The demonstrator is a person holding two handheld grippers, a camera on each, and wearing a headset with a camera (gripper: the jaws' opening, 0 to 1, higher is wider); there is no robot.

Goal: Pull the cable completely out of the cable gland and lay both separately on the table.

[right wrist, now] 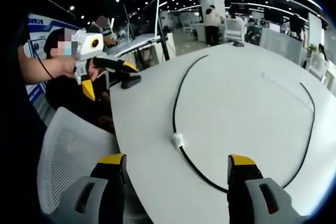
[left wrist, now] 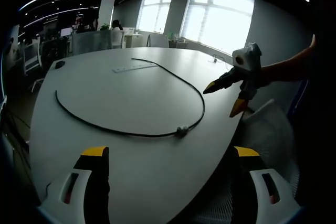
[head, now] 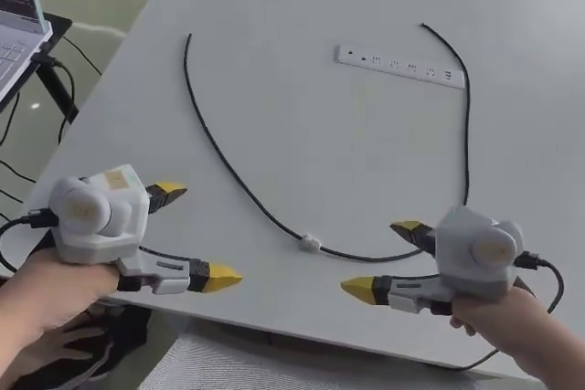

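A long black cable [head: 239,184] curves across the white table [head: 302,116], threaded through a small white cable gland [head: 311,243] near the front edge. The gland [left wrist: 181,130] and cable [left wrist: 121,131] lie ahead of my left gripper [left wrist: 170,161]; the gland [right wrist: 177,140] also sits ahead of my right gripper [right wrist: 176,167]. My left gripper [head: 199,230] hovers open at the table's near left edge, left of the gland. My right gripper [head: 384,258] is open at the near right, beside the gland. Neither holds anything.
A white power strip [head: 399,67] lies at the back of the table inside the cable's loop. A laptop [head: 18,15] on a stand sits off the table's left. A mesh office chair [right wrist: 68,166] stands below the near edge. People sit in the background.
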